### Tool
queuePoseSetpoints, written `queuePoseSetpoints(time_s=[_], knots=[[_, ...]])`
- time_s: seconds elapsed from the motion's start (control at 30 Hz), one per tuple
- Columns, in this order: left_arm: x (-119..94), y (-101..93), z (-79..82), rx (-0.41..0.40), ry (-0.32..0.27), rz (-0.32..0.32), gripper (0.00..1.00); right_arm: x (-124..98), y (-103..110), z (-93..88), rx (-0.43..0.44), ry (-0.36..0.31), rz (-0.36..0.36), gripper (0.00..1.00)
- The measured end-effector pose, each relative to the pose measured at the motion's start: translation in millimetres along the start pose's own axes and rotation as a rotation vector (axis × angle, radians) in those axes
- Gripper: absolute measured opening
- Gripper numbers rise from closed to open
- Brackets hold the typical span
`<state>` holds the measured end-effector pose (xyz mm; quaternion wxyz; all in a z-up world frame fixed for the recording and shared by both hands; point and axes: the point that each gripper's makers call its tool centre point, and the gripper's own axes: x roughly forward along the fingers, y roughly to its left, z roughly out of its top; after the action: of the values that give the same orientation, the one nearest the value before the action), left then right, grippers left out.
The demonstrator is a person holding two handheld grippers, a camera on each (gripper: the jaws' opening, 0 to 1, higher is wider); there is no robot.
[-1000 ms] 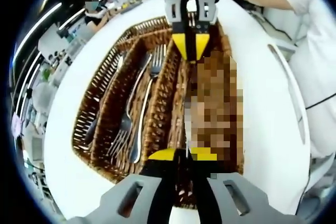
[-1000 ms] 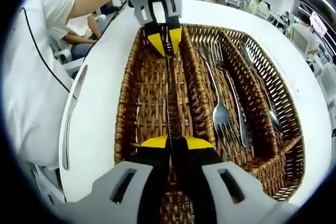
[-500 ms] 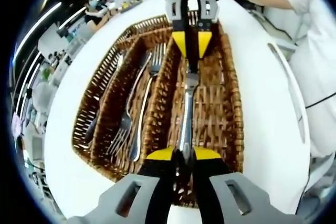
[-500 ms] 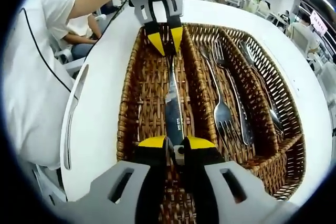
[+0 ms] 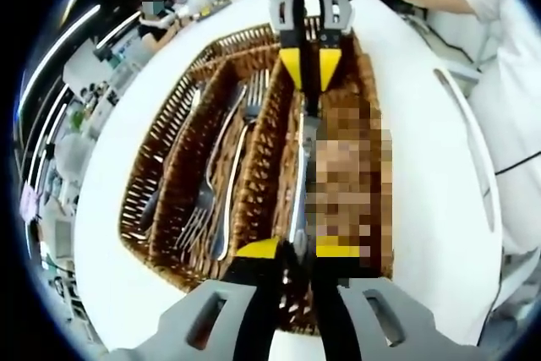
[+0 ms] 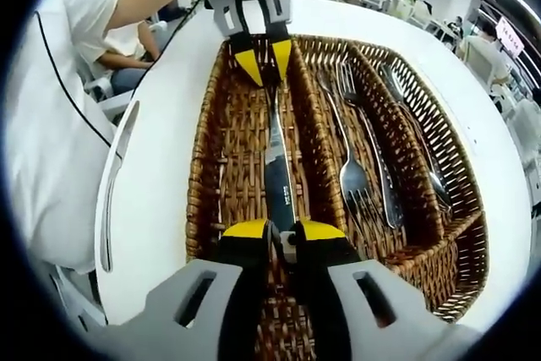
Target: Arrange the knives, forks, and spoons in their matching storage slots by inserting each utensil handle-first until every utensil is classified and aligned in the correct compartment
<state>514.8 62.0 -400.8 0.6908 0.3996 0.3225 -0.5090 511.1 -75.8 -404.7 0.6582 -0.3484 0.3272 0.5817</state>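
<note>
I logged one brown woven wicker tray (image 6: 201,209) with three long compartments on a round white table (image 6: 161,166), and one silver table knife (image 6: 279,179) lying lengthwise in its wide outer compartment. My right gripper (image 6: 282,231) had its yellow-tipped jaws closed on one end of that knife and my left gripper (image 6: 262,65) was closed on the opposite end. The middle compartment held two silver forks (image 6: 353,177), and the far narrow one held silver spoons (image 6: 423,154).
</note>
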Motion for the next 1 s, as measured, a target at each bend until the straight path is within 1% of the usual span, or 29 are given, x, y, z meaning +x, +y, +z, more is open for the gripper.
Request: queuePoseSetpoints(time_s=[0.1,0.17,0.2,0.3,0.37,0.6,0.67,0.73,0.83,0.9,1.0], knots=[[0.6,0.4,2.1,-0.010,-0.012,0.006,0.10,-1.2,0.1,0.2,-0.005,-0.002,-0.002,0.13],[1.6,1.2,3.0,-0.016,-0.017,0.010,0.09,-1.3,-0.4,-3.0,0.022,0.007,0.005,0.13],[1.8,1.9,3.3,-0.017,-0.018,0.012,0.10,-1.4,-1.1,-1.7,0.032,-0.005,0.006,0.12],[2.1,6.4,1.8,-0.028,-0.014,0.025,0.10,-0.8,-1.5,-1.8,0.030,0.009,-0.004,0.12],[2.3,6.4,2.2,-0.030,-0.016,0.022,0.10,-1.1,-1.1,-1.2,0.021,0.013,-0.006,0.12],[2.1,6.4,2.5,-0.029,-0.018,0.018,0.10,-2.7,-2.2,-0.9,0.029,0.013,-0.001,0.12],[1.5,5.5,3.0,-0.034,-0.026,0.017,0.10,-4.0,-2.9,-1.1,0.019,0.028,-0.005,0.12],[0.9,4.9,3.0,-0.033,-0.026,0.016,0.10,-5.0,-1.3,1.9,0.049,0.005,0.017,0.12],[0.5,3.9,3.1,-0.029,-0.023,0.013,0.10,-5.8,-3.7,-0.3,0.056,0.013,0.009,0.12],[0.5,4.0,3.2,-0.031,-0.025,0.012,0.10,-4.0,-3.5,-1.7,0.029,0.020,0.007,0.11],[0.7,4.2,3.3,-0.029,-0.022,0.012,0.10,-5.2,-5.0,-1.6,0.048,0.028,0.003,0.11]])
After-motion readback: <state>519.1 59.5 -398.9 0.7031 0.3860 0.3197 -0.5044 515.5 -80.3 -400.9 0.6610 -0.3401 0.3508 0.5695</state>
